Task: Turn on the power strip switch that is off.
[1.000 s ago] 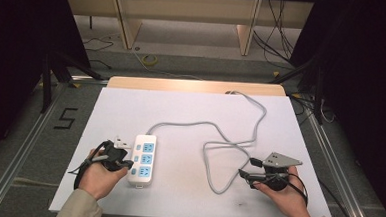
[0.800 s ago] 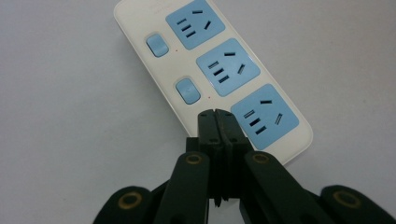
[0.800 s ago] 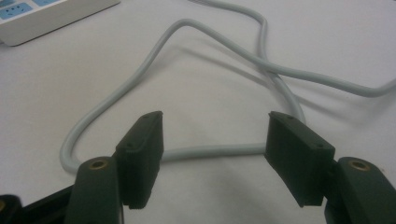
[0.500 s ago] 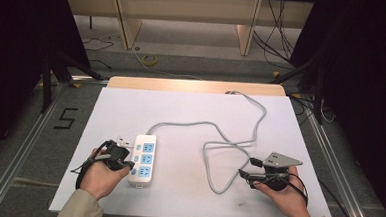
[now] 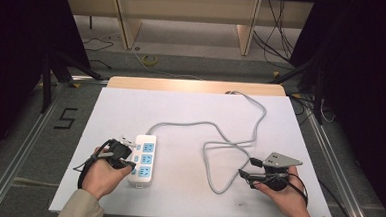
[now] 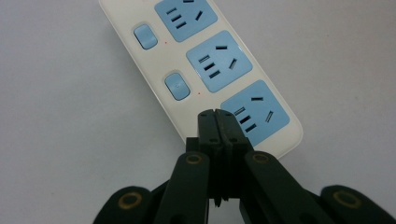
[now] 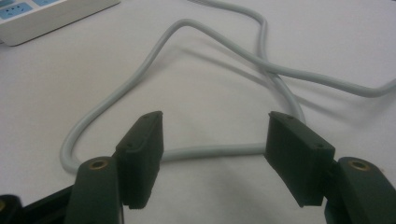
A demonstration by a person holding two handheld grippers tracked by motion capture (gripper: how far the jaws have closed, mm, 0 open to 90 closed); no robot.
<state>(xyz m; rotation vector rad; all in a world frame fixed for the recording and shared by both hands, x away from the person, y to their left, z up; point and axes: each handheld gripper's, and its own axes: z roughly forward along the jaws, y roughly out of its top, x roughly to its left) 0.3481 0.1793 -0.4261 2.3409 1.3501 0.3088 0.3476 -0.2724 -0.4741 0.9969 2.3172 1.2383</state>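
A white power strip (image 5: 143,161) with blue sockets lies on the white table, left of centre. Its grey cable (image 5: 219,140) runs right in loose loops and off the far edge. My left gripper (image 5: 130,162) is at the strip's left side. In the left gripper view it (image 6: 218,116) is shut with nothing between its jaws, and its tips are over the strip's (image 6: 161,60) near end, beside the last socket. My right gripper (image 5: 246,168) rests at the front right, open. In the right gripper view it (image 7: 215,140) faces the cable's (image 7: 140,74) nearest loop, with nothing between its jaws.
The table sheet (image 5: 181,108) has bare room at the back left and along the front. A wooden strip (image 5: 192,86) borders its far edge. Metal rails (image 5: 24,144) run along both sides. Cables lie on the floor (image 5: 148,60) beyond the table.
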